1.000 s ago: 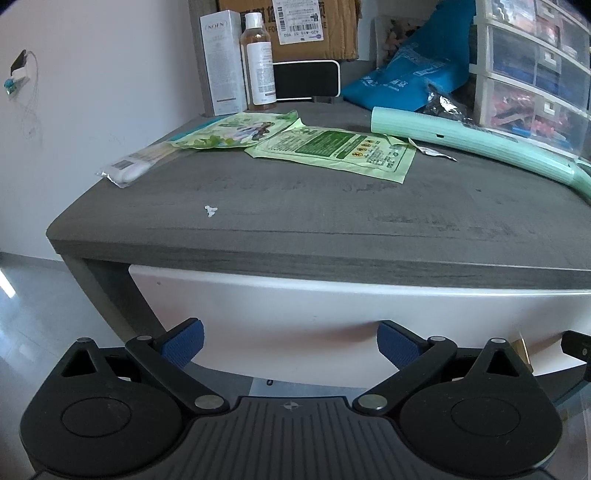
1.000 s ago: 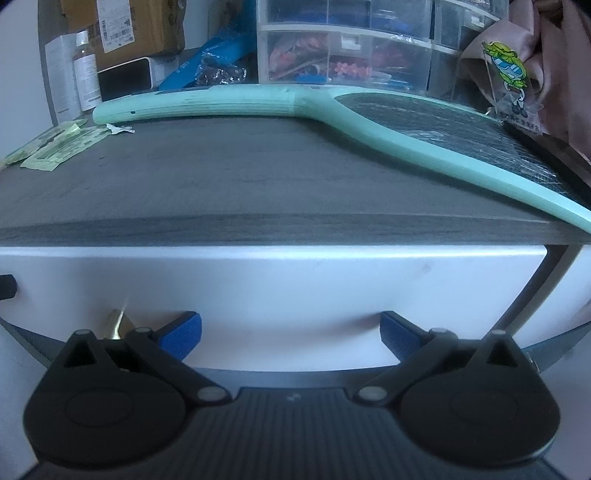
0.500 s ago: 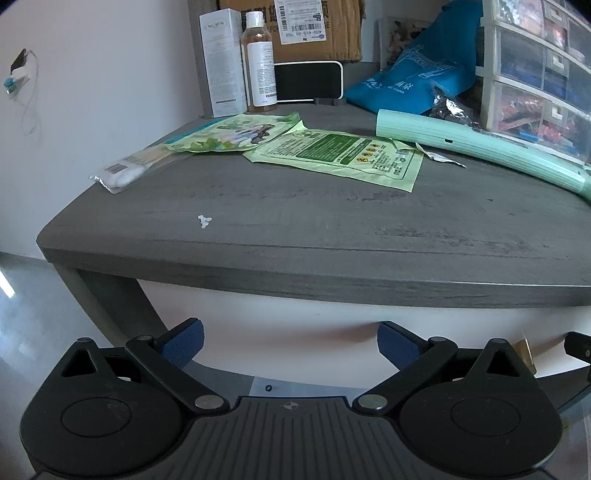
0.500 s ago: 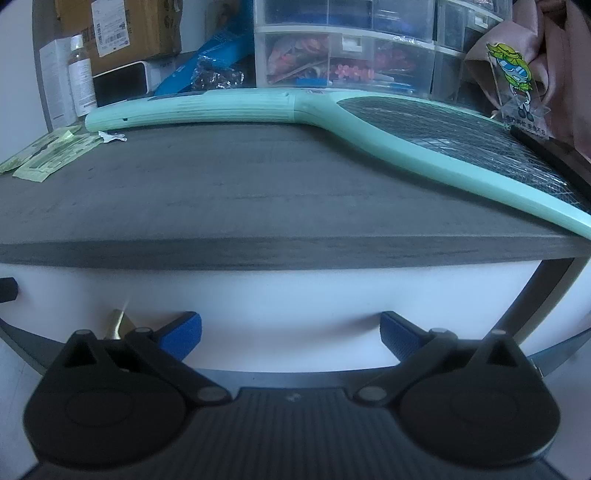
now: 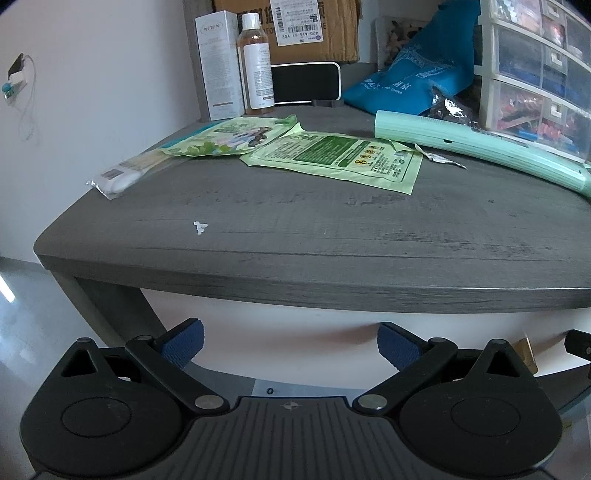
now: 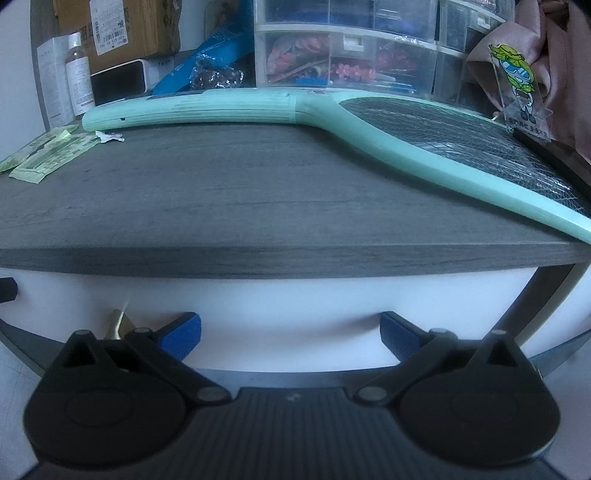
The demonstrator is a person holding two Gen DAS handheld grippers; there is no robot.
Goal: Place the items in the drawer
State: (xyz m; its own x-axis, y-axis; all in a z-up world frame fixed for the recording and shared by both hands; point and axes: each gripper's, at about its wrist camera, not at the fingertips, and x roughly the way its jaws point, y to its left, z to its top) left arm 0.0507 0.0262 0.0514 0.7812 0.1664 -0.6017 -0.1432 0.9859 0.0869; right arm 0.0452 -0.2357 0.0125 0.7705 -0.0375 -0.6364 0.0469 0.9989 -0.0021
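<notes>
Two grippers, both with jaws spread wide and nothing between the blue-padded fingers. The left gripper (image 5: 290,343) sits low in front of the white drawer front (image 5: 295,332), fingertips close to its face; contact cannot be confirmed. The right gripper (image 6: 290,330) is in the same attitude further along the same white panel (image 6: 291,306), also empty. A small brass-coloured metal fitting (image 6: 117,325) shows on the panel just left of the right gripper's left finger; the same fitting appears at the right edge of the left wrist view (image 5: 526,354).

The drawer front lies directly beneath the overhanging edge of the dark grey wood-grain tabletop (image 5: 332,236). Whether it stands slightly out from the frame cannot be judged.

Items on the tabletop:
- flat light-green printed foil packet (image 5: 334,157), lying flat near mid-table;
- second green packet with a picture print (image 5: 229,136), behind and left of the first, corners overlapping or touching;
- clear plastic sleeve of cotton swabs (image 5: 125,173), near the left edge;
- mint-green electric fly swatter with a wire mesh head (image 6: 258,107), lying flat across the back, head toward the right.

Behind these: a white carton (image 5: 218,62), a clear bottle of amber liquid (image 5: 256,66), a brown cardboard box (image 5: 288,26), a blue bag (image 5: 413,81), and translucent plastic drawer units (image 6: 351,51).
</notes>
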